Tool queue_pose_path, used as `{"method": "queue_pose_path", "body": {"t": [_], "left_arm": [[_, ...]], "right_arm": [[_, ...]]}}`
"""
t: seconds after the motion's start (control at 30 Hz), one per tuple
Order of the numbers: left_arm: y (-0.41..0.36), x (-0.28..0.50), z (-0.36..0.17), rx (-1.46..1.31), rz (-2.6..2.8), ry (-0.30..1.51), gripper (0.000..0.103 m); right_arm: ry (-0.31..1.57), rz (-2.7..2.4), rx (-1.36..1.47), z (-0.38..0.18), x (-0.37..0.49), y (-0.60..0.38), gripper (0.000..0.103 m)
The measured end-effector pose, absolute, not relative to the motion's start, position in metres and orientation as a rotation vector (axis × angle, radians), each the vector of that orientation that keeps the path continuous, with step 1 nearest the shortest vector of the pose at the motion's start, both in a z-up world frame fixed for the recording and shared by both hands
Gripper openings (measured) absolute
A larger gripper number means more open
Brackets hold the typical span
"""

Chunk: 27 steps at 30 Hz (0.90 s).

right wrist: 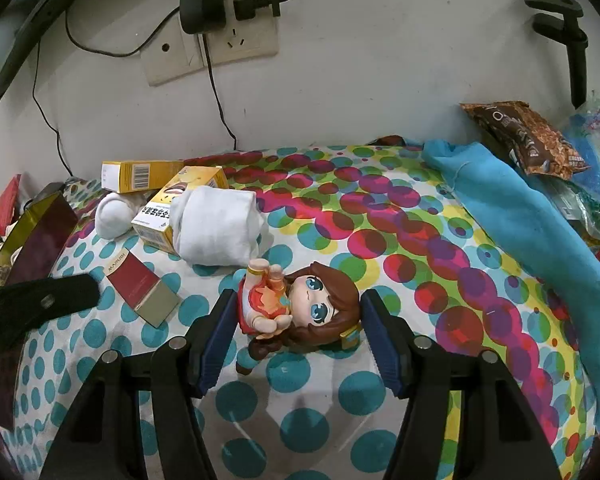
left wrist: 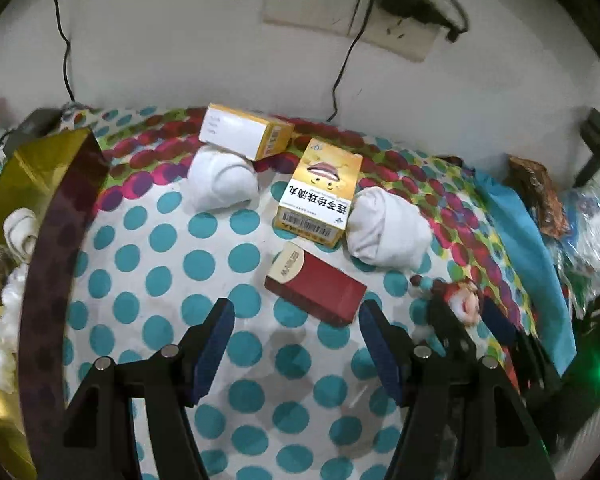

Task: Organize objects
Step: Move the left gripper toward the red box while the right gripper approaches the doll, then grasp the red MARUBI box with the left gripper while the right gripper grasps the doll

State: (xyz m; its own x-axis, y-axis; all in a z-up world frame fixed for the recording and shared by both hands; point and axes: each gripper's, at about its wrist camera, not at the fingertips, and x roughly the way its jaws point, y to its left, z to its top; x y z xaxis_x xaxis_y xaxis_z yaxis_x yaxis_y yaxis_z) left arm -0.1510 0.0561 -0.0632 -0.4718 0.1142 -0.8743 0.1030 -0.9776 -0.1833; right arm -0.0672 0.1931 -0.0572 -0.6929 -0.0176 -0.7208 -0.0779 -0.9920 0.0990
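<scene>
A: Left gripper (left wrist: pixel 296 320) wide open, holding nothing; red box (left wrist: pixel 315 287) just ahead, bare dotted cloth (left wrist: pixel 140 280) lower centre, gold box wall (left wrist: pixel 40 240) at the left edge.

B: Right gripper (right wrist: pixel 298 312) wide open, doll (right wrist: pixel 300 304) lying between the fingers, not clamped. Only this view shows the blue cloth (right wrist: pixel 520 224) along the right edge.

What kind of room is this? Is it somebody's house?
Probably a home. There is a polka-dot tablecloth, a wall socket with chargers plugged in, and a toy doll, medicine boxes and rolled socks.
</scene>
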Motion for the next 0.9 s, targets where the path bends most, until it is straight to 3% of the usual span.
{"method": "queue_pose_path", "body": {"t": [0.63, 0.9], "left_arm": [[0.052, -0.195, -0.096, -1.860, 2.630, -0.706, 0.068], [0.056, -0.195, -0.099, -1.870, 2.670, -0.681, 0.067]], "right_arm": [[0.220, 2.853, -1.225, -0.059, -0.069, 0.192, 0.061], [0.250, 2.850, -1.263, -0.062, -0.071, 0.193, 0.062]]}}
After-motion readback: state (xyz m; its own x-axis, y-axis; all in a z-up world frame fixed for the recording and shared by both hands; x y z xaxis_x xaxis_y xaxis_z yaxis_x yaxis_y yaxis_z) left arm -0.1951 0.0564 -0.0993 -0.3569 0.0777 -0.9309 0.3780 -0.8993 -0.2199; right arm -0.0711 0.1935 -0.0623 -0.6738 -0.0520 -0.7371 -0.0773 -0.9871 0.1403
